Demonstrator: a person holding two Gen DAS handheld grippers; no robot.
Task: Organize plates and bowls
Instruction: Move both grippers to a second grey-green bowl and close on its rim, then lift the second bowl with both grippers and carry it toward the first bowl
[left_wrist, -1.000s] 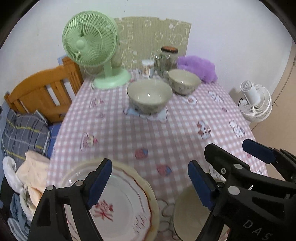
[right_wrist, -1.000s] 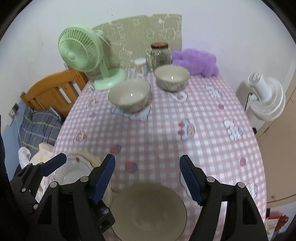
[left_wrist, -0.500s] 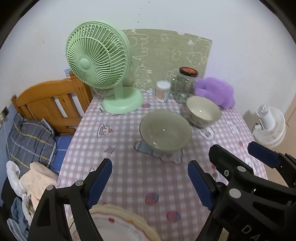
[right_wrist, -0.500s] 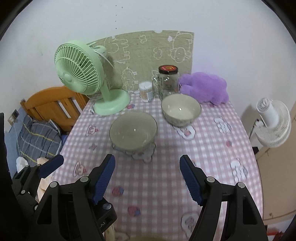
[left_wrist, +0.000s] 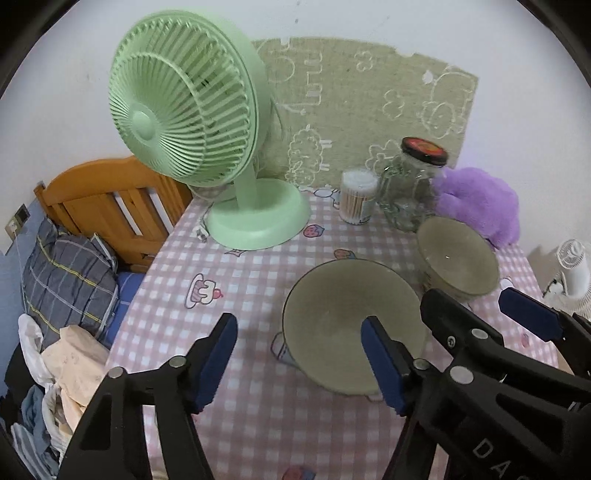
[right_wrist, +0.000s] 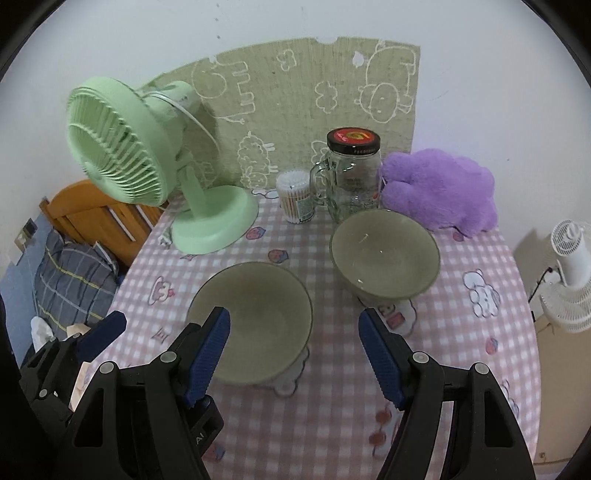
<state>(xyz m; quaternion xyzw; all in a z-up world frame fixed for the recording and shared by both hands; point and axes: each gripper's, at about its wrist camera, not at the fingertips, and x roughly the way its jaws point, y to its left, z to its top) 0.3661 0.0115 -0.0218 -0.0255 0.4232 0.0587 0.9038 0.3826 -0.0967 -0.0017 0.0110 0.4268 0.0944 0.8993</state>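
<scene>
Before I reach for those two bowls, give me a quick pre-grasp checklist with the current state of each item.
1. Left gripper empty, jaws closing: ok.
2. Right gripper open and empty: ok.
3. Near bowl upright, nothing inside: ok.
4. Far bowl upright, nothing inside: ok.
5. Far bowl clear of glass jar: cannot tell, they look very close.
6. Either gripper straddling a bowl rim: not ok.
</scene>
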